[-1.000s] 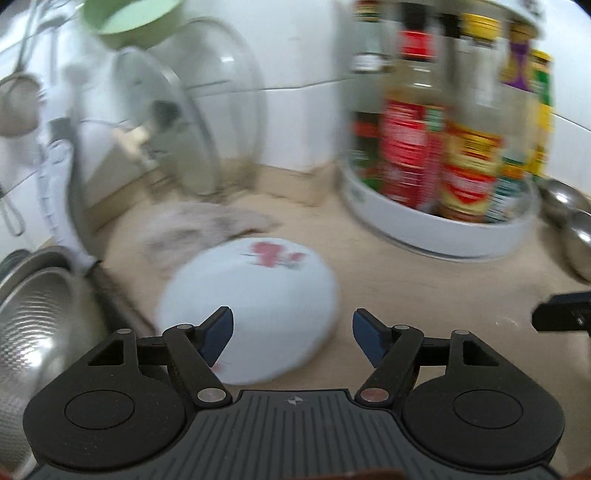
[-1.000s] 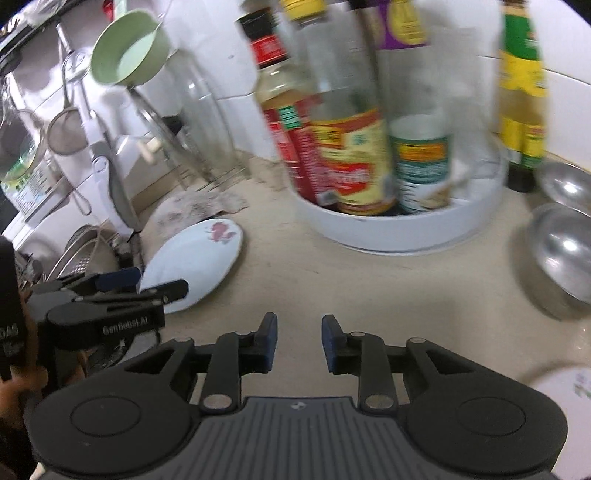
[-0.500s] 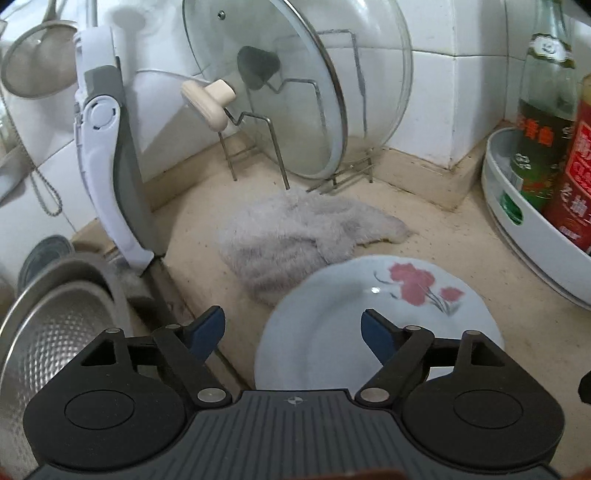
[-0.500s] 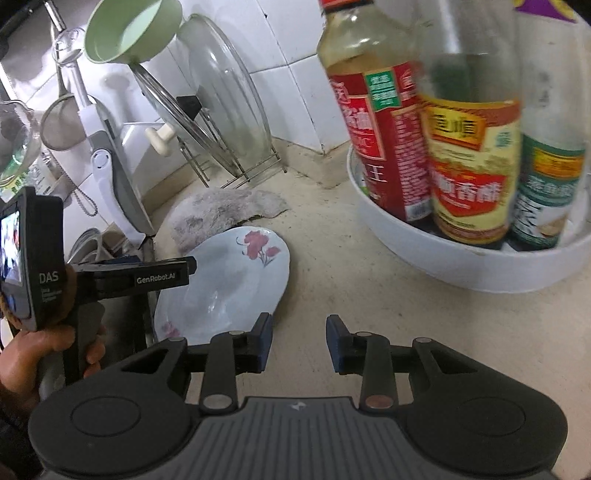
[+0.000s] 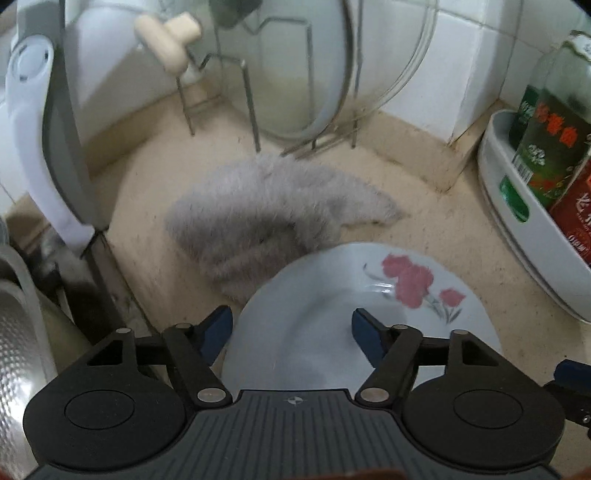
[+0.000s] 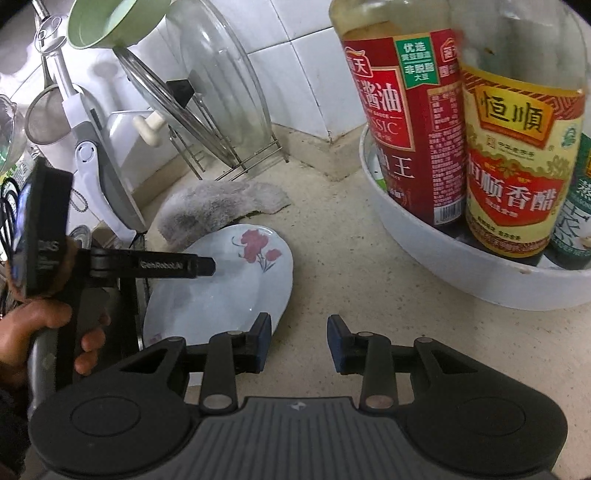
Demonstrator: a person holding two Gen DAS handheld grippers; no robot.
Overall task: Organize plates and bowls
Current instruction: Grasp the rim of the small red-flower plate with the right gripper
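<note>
- Left hand-held gripper (image 5: 291,332): its jaws stand wide and are closing. The near left edge of the plate (image 5: 332,332) lies between them; the blue pads do not press on it.
- Right hand-held gripper (image 6: 299,341): its jaws stand at a narrow gap with only bare desk (image 6: 351,258) between them. Its left finger sits just beside the plate's near right rim; contact cannot be confirmed.
- A hand (image 6: 33,332) grips the handle of the left hand-held gripper at the left edge of the right wrist view.
- Plate: white with a red flower print, lying flat on the desk, at the desk's left edge beside a dark gap.
- Steel basin (image 5: 14,350): at the far left of the left wrist view, beyond that gap.
- Grey cloth (image 5: 266,225): crumpled on the desk, touching the plate's far rim.
- White tray (image 6: 461,266): to the right of the plate, well apart from it, holding sauce bottles (image 6: 406,129) upright.
- Wire rack (image 5: 258,110): behind the cloth against the tiled wall, holding glass lids (image 6: 214,92) on edge.
- Green bowl (image 6: 107,22): up high near the wall, above the lids, tilted.
</note>
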